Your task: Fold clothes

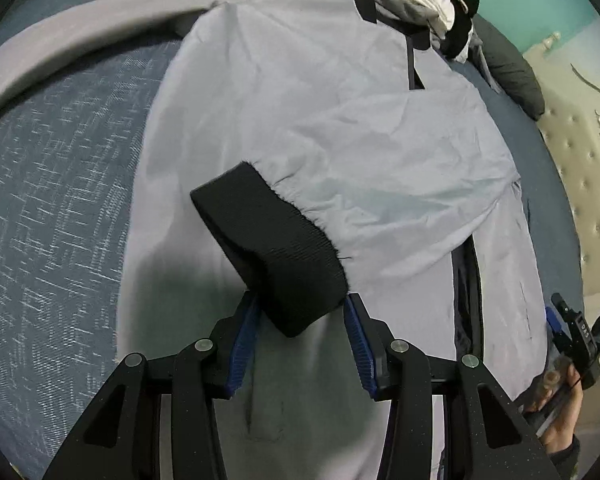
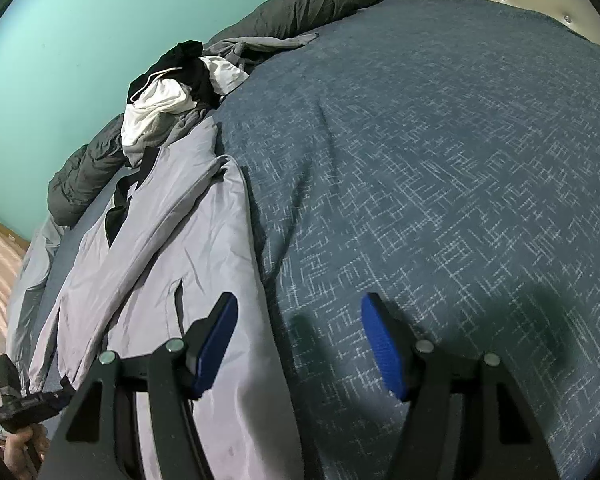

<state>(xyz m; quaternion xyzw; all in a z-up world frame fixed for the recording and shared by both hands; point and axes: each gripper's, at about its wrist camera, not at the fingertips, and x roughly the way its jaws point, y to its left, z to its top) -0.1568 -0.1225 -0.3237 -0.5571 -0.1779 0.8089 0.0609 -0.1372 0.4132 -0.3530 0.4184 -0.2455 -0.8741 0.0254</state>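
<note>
- The grey jacket (image 1: 300, 120) lies spread on the blue bed (image 1: 60, 200); its black cuff (image 1: 272, 248) sits between the left gripper (image 1: 300, 316) fingers, which stand wide, not pinching.
- The right gripper (image 2: 298, 340) hangs wide and empty at the jacket's edge — probably ready to hold it flat.

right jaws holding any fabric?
No: in the right wrist view the right gripper has its jaws spread wide, with only the blue bedspread showing between them and the grey jacket off to one side.
</note>
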